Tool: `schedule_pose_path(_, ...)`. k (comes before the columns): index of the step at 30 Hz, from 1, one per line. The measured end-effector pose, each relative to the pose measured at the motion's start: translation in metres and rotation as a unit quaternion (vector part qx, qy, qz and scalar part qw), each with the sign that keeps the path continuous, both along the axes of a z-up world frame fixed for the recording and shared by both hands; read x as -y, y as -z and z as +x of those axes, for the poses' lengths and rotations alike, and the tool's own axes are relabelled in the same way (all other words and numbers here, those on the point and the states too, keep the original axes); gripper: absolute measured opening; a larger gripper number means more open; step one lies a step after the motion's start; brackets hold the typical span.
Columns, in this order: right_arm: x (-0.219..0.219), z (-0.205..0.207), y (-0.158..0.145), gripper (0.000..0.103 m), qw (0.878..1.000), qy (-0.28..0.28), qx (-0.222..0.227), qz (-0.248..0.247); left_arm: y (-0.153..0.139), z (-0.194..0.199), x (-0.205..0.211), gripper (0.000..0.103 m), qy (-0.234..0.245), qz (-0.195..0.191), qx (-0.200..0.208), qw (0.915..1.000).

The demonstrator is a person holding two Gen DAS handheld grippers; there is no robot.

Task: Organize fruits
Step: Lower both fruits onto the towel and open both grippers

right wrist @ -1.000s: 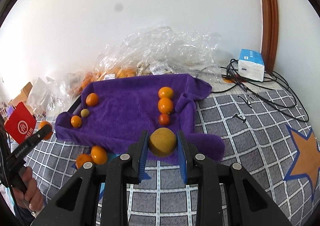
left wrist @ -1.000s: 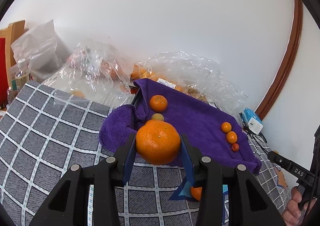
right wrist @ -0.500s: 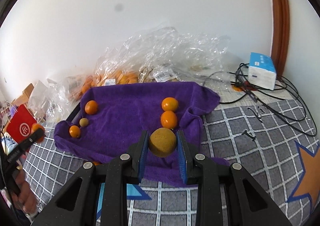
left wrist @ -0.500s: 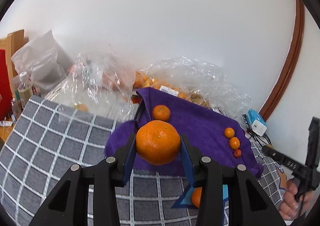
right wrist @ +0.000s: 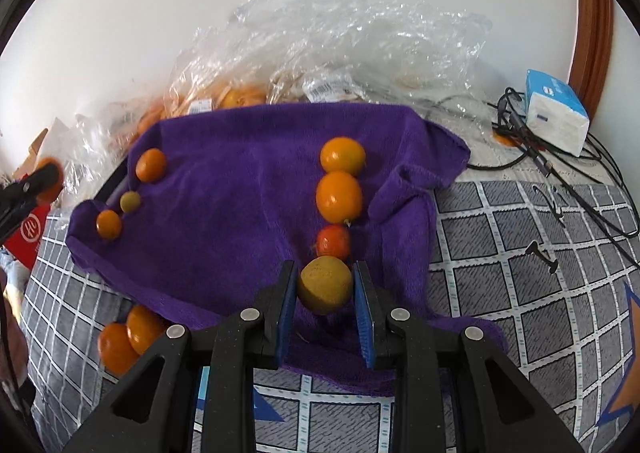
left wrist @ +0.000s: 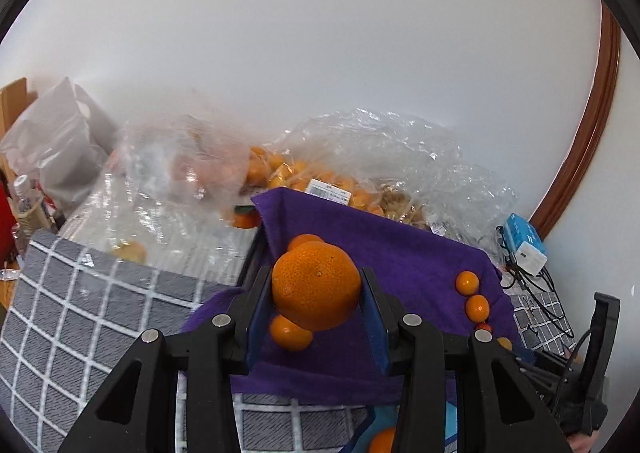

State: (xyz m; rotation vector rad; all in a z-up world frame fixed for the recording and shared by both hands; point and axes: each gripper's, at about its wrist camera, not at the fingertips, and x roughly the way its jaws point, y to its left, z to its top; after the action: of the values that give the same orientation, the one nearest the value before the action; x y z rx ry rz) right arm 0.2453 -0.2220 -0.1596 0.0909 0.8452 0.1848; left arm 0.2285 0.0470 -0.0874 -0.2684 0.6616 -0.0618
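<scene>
Two grippers each carry one fruit above the purple towel [right wrist: 240, 213]. The left gripper [left wrist: 316, 307] has its fingers clamped on a large mandarin [left wrist: 316, 285], held over the towel's left column, where a small mandarin [left wrist: 290, 332] shows just below it and another [left wrist: 305, 241] peeks out behind. The right gripper [right wrist: 325, 295] has its fingers clamped on a dull yellow fruit [right wrist: 325, 285], held at the near end of the towel's right column, just beside the small red fruit [right wrist: 334, 241] and in line with two orange fruits [right wrist: 339, 197] beyond it.

Compared with a second ago, both grippers have advanced from the near edge of the towel to over it. The large mandarin, then seen in front of the left column, now overlaps it. The yellow fruit has closed on the red one.

Judgement: both fruits are arriving at their rows by kind or size; release is the remaining step. Two mandarins [right wrist: 128, 337] lie off the towel on the checked cloth [right wrist: 520, 253], unsorted.
</scene>
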Motion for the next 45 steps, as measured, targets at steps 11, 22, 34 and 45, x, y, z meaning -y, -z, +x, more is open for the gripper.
schedule_pose_path(11, -0.005, -0.003, -0.001, 0.037, 1.000, -0.009, 0.010, -0.001, 0.029, 0.059, 0.040, 0.040, 0.016, 0.035, -0.058, 0.9976)
schedule_pose_path(22, -0.006, -0.007, -0.004, 0.052, 0.999, 0.000, 0.033, -0.025, 0.057, 0.083, 0.056, 0.040, 0.012, 0.076, -0.102, 0.9918)
schedule_pose_path(34, -0.006, -0.021, -0.024, 0.052, 0.996, 0.018, 0.082, -0.036, 0.016, 0.037, 0.035, 0.061, 0.017, 0.038, -0.060, 0.9974)
schedule_pose_path(45, -0.016, -0.058, -0.053, 0.052, 0.994, 0.029, 0.086, -0.057, 0.005, -0.042, -0.010, 0.061, -0.015, 0.033, -0.018, 0.9992)
